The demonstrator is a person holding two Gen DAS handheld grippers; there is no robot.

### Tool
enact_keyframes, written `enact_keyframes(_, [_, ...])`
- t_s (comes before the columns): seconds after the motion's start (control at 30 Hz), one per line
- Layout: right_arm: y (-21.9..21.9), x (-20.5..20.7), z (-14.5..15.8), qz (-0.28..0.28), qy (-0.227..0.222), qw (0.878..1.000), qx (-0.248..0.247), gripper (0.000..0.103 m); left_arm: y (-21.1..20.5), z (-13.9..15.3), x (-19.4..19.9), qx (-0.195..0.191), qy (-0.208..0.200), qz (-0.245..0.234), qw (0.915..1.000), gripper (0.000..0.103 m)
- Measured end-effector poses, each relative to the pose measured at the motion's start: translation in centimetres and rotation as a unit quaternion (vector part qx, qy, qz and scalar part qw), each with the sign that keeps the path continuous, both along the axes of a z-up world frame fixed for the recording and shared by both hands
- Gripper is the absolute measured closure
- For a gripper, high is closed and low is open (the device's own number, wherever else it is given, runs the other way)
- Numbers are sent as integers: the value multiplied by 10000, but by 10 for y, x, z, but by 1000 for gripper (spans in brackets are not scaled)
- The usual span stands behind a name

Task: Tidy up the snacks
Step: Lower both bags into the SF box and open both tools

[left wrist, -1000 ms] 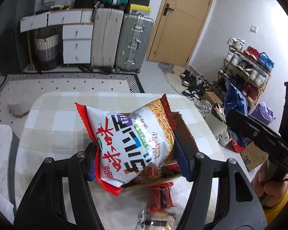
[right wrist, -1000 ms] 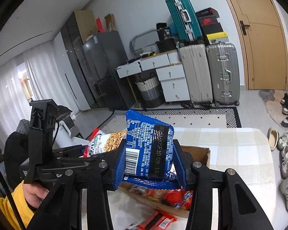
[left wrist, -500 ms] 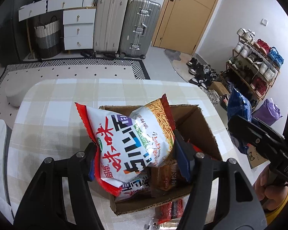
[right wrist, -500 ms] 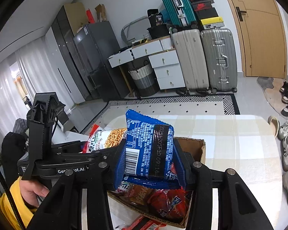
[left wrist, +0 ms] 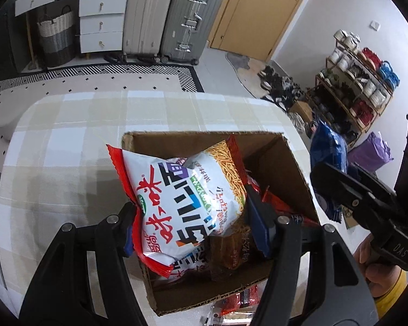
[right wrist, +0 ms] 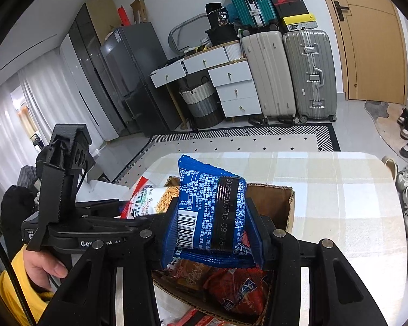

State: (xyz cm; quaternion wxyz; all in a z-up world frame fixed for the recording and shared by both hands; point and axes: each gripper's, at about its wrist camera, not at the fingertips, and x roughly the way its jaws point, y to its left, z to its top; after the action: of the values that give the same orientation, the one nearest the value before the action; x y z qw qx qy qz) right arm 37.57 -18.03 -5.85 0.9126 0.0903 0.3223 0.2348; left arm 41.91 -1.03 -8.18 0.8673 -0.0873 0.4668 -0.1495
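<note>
My left gripper [left wrist: 189, 224] is shut on a white and red noodle-snack bag [left wrist: 176, 198] and holds it over the open cardboard box [left wrist: 204, 138] on the checked table [left wrist: 68, 125]. The box holds several red and brown snack packs [left wrist: 234, 250]. My right gripper [right wrist: 212, 231] is shut on a blue snack bag [right wrist: 212, 212] and holds it above the box's near side [right wrist: 289, 212]. In the left wrist view the blue bag [left wrist: 329, 149] and right gripper [left wrist: 353, 190] stand just right of the box. The white bag also shows in the right wrist view [right wrist: 149, 198].
Loose red snack packs [left wrist: 242, 298] lie on the table in front of the box. Suitcases [right wrist: 288, 73], a drawer unit [right wrist: 231, 81] and a basket [right wrist: 201, 103] stand beyond the table. A shoe rack [left wrist: 359, 81] stands to the right.
Both grippers have moved forward with their bags, from short of the box to over it. The box interior has come into full view.
</note>
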Motion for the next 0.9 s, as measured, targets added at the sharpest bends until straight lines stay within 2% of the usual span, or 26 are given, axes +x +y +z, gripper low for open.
enact_keyframes(0.23, [1,4,-3,-27,49,10000,-33,58,1,3,7,-1,-44,14,10000,41])
enact_keyframes(0.3, [2,5,-4,-20,81,9999,-55,58,7,8,2,-15,-141,94,9999,40])
enact_keyframes(0.43, [7,10,-8,-3,185,9997,-163,58,16,20,-10,38,-342,194,9992,30])
enact_keyframes(0.67, [19,12,-14,32,185,9989,-419,58,28,41,-30,141,-614,375,9973,29])
enact_keyframes(0.9, [23,11,-19,7,190,9984,-531,57,30,50,-49,218,-553,363,9976,28])
